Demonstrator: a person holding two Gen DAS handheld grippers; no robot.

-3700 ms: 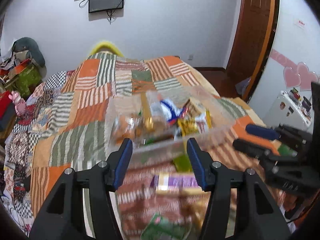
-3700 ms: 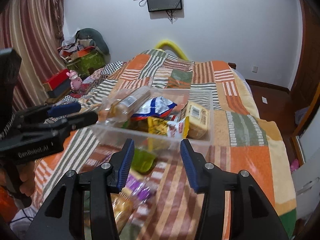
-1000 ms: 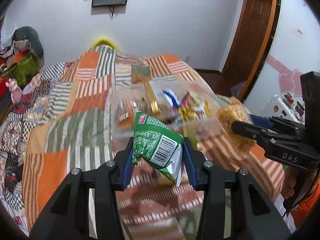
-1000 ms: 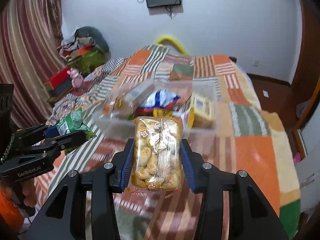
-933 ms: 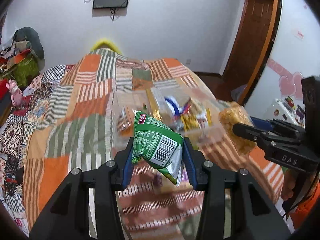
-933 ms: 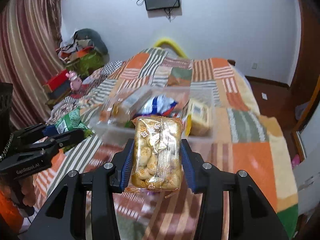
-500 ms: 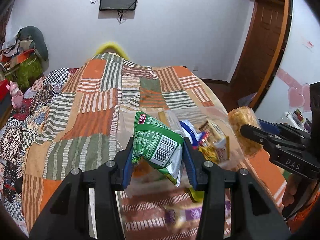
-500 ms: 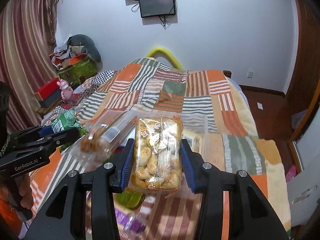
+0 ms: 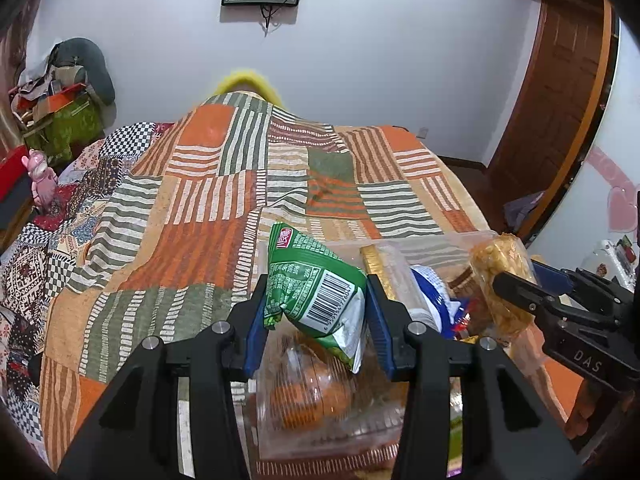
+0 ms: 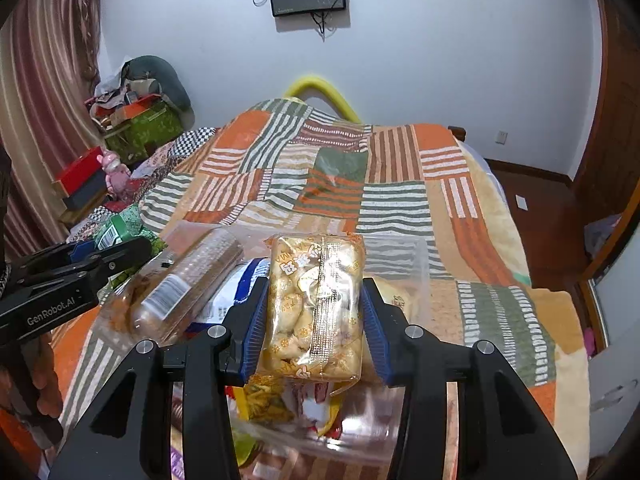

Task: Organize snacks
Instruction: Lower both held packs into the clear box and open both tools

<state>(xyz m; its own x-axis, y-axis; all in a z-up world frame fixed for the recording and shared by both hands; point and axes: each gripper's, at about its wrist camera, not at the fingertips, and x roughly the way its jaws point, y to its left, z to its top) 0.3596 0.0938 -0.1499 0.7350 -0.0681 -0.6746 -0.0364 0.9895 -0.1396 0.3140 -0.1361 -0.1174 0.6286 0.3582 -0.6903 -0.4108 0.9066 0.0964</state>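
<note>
My left gripper (image 9: 318, 320) is shut on a green snack bag (image 9: 316, 292) and holds it above the left part of a clear plastic bin (image 9: 460, 238) full of snacks on the bed. My right gripper (image 10: 314, 316) is shut on a clear packet of yellow biscuits (image 10: 316, 304) and holds it over the same bin (image 10: 418, 268). The biscuit packet (image 9: 500, 280) and right gripper also show at the right of the left wrist view. The green bag (image 10: 120, 232) and left gripper show at the left of the right wrist view.
The bin holds a clear tube of orange snacks (image 10: 180, 288), a blue-white bag (image 9: 432, 300) and yellow packets (image 10: 264, 400). A patchwork quilt (image 9: 224, 208) covers the bed. Clutter and a pink toy (image 9: 42, 184) lie at the left. A wooden door (image 9: 560, 100) stands at the right.
Both grippers have picked up their snacks since the earliest frames and moved forward. The bin now lies directly under them instead of ahead.
</note>
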